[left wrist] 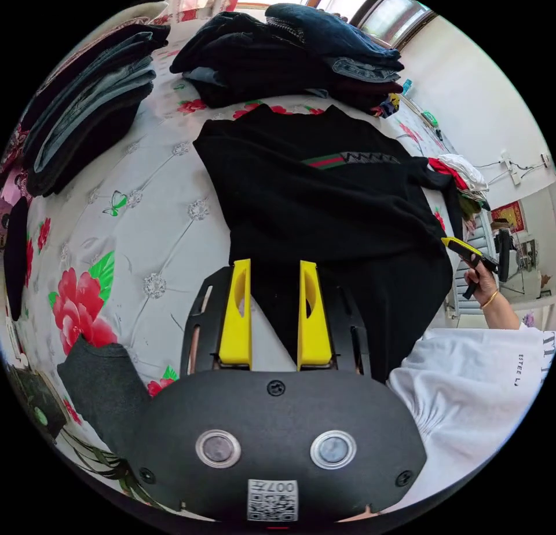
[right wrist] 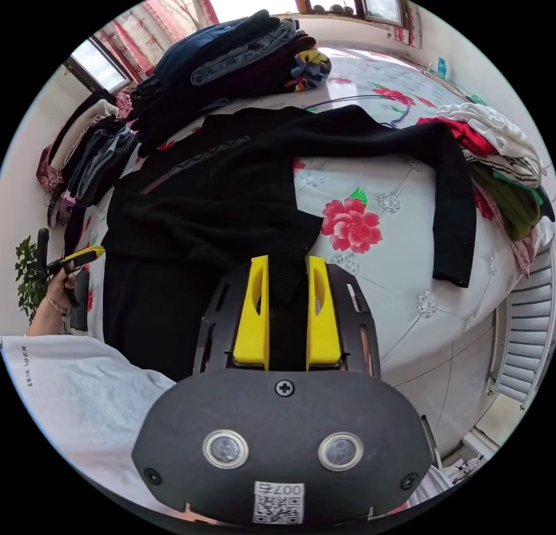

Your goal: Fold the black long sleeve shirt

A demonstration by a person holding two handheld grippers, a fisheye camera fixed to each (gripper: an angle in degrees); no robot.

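The black long sleeve shirt (left wrist: 324, 210) lies spread on the flowered bed cover, collar away from me, with a striped band across the chest. In the right gripper view one sleeve (right wrist: 457, 210) stretches out to the side over the cover. My left gripper (left wrist: 277, 268) stands open over the near hem corner, black cloth and bare cover both showing between its jaws. My right gripper (right wrist: 287, 265) is shut on the other hem corner of the shirt (right wrist: 231, 199), a strip of black cloth running down between its jaws. Each gripper also appears in the other's view, hand-held: the right gripper (left wrist: 466, 250), the left gripper (right wrist: 81, 258).
Stacks of folded dark clothes and jeans (left wrist: 301, 54) sit beyond the shirt, another stack (left wrist: 87, 106) to the left. A pile of white, red and green clothes (right wrist: 504, 158) lies by the sleeve. A dark grey garment (left wrist: 98, 378) lies near me. The person's white sleeve (left wrist: 463, 378) is close.
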